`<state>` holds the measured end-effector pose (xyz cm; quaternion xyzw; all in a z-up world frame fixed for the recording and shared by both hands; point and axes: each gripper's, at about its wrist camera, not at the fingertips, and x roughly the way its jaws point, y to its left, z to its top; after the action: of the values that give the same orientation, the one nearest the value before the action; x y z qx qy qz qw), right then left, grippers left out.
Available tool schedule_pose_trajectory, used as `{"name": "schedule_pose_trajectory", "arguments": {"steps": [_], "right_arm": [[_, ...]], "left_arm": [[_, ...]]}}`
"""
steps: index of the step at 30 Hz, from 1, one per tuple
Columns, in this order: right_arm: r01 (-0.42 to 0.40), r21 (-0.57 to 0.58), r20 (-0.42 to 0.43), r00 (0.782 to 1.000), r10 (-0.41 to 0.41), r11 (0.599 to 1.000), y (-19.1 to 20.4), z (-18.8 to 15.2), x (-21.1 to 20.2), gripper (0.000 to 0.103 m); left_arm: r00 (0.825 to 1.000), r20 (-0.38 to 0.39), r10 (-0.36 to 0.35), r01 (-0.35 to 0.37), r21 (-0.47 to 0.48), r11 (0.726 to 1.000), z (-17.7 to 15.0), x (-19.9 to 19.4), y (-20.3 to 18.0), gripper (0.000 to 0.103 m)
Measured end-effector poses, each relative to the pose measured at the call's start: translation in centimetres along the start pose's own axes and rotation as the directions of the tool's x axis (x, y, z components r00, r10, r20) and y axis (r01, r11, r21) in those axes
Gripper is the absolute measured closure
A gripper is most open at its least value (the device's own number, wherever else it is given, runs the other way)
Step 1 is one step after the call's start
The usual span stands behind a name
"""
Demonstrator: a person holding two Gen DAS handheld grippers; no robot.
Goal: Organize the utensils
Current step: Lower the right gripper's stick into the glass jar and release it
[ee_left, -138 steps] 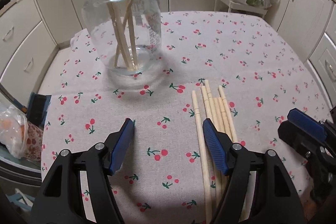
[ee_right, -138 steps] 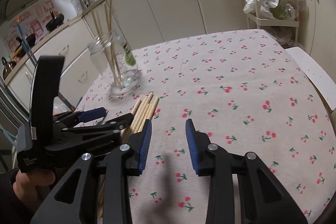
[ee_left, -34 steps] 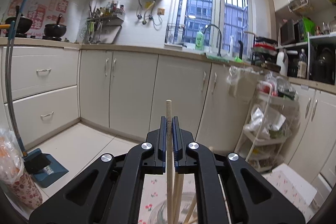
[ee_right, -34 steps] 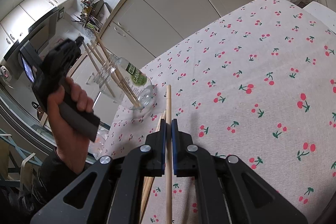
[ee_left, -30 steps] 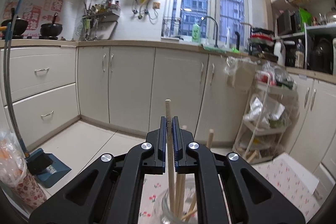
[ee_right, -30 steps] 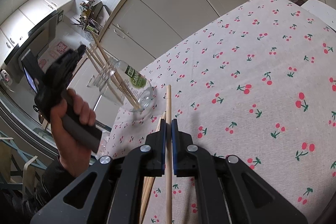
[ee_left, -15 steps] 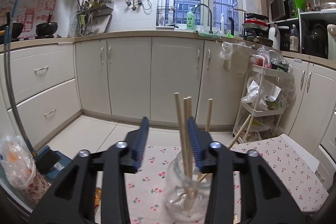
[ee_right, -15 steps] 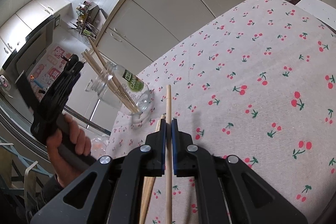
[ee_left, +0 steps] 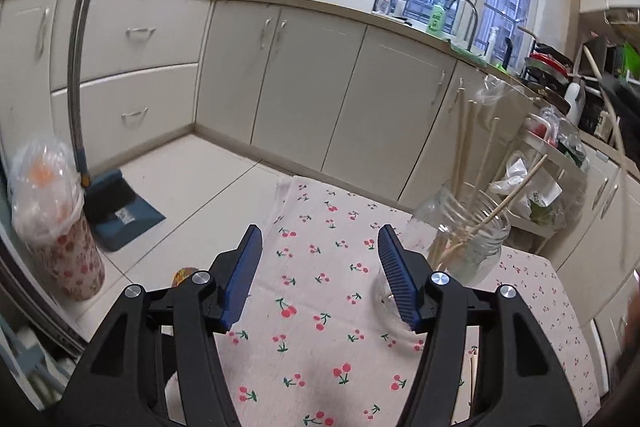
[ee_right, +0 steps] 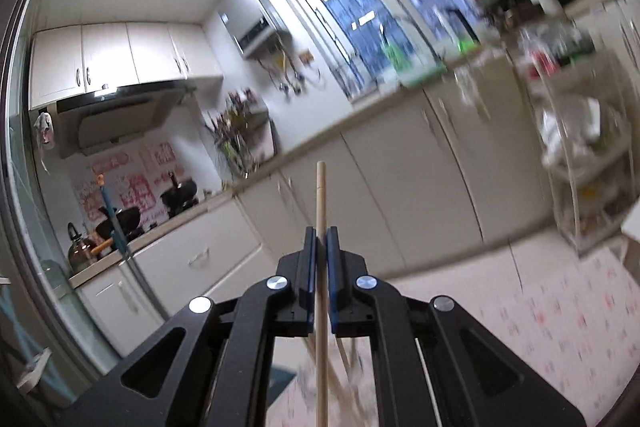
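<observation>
In the left wrist view a clear glass jar (ee_left: 464, 243) stands on the cherry-print tablecloth (ee_left: 320, 307), with several wooden chopsticks (ee_left: 460, 163) leaning in it. My left gripper (ee_left: 319, 231) is to the left of the jar and a little nearer than it. Its jaws are opening and nothing is between them. One loose chopstick (ee_left: 472, 375) lies on the cloth at the lower right. In the blurred right wrist view my right gripper (ee_right: 321, 233) is shut on a single chopstick (ee_right: 321, 203). That chopstick stands upright and is raised against the kitchen cabinets.
The table's left edge drops to a tiled floor with a blue dustpan and broom (ee_left: 120, 211) and a bagged bin (ee_left: 52, 227). Cream cabinets (ee_left: 304, 83) line the walls. A wire rack with bags (ee_left: 552, 163) stands behind the jar.
The left gripper let its chopstick go into the jar, opened, and drew back down and to the left. The right gripper rose from the table with its chopstick and tipped up towards the cabinets.
</observation>
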<state>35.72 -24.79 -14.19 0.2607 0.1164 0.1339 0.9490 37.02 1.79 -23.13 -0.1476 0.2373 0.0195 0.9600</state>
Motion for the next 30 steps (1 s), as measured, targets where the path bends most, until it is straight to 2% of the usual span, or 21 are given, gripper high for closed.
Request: {"name": "schedule_pose_trajectory", "arguments": {"steps": [3,7,12,21,30], "right_arm": [[0.046,-0.031,0.035,0.998,-0.045,0.998,0.2,-0.3,3.3,0.097],[0.095,-0.063,0.033,0.995,-0.093,0.994,0.3,-1.4,6.4,0.097],[0.105,-0.136,0.017,0.994,-0.103,0.985,1.0,-3.0,8.7,0.097],[0.111,-0.172,-0.017,0.993,-0.115,0.979,1.3,-5.1,8.9,0.097],[0.102,-0.319,-0.035,0.992,-0.119,0.942,3.0,-7.3,6.2,0.097]], "left_arm": [[1.0,0.004,-0.005,0.005,-0.006,1.0,-0.3,0.1,0.1,0.045],[1.0,-0.018,-0.015,0.015,-0.015,1.0,-0.7,0.5,0.3,0.044],[0.999,-0.023,-0.031,0.03,-0.036,0.999,-0.7,0.8,0.7,0.042],[0.999,-0.036,-0.041,0.039,-0.053,0.998,-0.7,1.1,1.1,0.042],[0.998,-0.042,-0.037,0.033,-0.076,0.997,-0.6,1.5,1.5,0.038]]}}
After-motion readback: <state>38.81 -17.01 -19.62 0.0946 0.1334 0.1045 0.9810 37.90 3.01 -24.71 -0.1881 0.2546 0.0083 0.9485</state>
